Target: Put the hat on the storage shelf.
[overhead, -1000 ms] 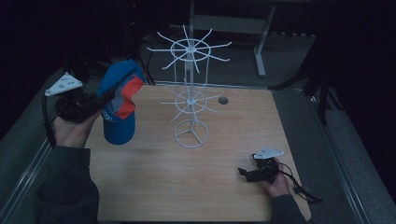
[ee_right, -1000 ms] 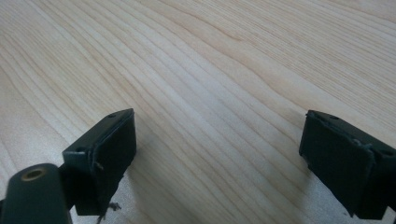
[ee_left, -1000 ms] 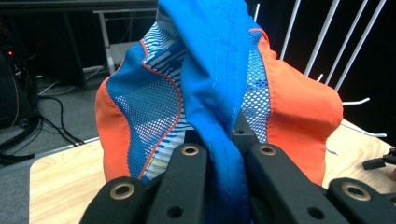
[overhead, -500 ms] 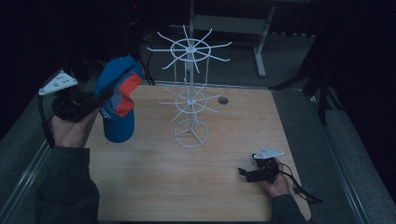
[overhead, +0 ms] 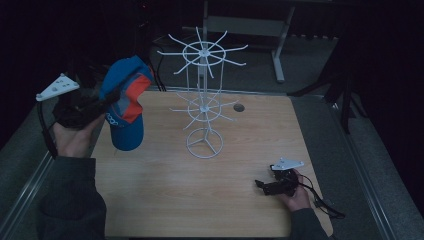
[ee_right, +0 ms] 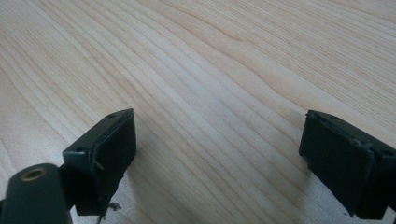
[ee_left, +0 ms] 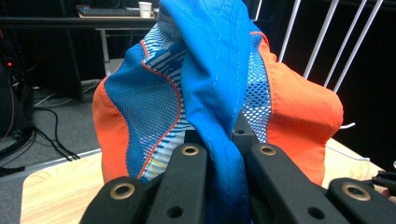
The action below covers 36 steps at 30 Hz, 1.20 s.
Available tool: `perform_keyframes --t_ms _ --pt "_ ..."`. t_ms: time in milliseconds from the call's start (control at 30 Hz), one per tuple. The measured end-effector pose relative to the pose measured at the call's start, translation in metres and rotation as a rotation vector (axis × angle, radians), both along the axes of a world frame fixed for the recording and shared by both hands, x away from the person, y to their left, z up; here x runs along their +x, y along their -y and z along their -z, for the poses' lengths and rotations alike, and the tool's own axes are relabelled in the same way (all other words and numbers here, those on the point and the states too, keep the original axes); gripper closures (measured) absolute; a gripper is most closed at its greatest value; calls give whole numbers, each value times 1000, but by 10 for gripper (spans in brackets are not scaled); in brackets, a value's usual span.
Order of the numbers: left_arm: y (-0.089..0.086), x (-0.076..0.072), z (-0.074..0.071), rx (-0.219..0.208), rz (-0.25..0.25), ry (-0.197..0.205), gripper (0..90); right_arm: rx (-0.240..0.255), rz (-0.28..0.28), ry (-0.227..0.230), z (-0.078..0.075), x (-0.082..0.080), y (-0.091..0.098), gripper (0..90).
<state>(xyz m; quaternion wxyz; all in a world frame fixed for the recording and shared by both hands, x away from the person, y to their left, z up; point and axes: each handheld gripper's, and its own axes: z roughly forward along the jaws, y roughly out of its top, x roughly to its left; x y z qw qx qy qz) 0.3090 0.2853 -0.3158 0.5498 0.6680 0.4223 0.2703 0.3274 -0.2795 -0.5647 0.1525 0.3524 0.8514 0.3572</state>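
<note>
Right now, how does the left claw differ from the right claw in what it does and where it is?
The left claw is shut on a fold of the blue and orange cap; the right claw is open, with nothing between its jaws. The left claw is raised at the table's left edge, beside the white wire rack; the right claw rests low on the wooden table near its right front corner. Both are black, each held in one hand.
</note>
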Motion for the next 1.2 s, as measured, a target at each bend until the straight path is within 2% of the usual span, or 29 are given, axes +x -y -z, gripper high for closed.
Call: perform_keyframes --t_ms 667,1200 --pt "-1 -3 -9 -15 0 30 881 -1 -1 0 0 0 0 107" --pt "-1 -4 -12 -51 9 55 881 -1 -1 1 0 0 0 107"
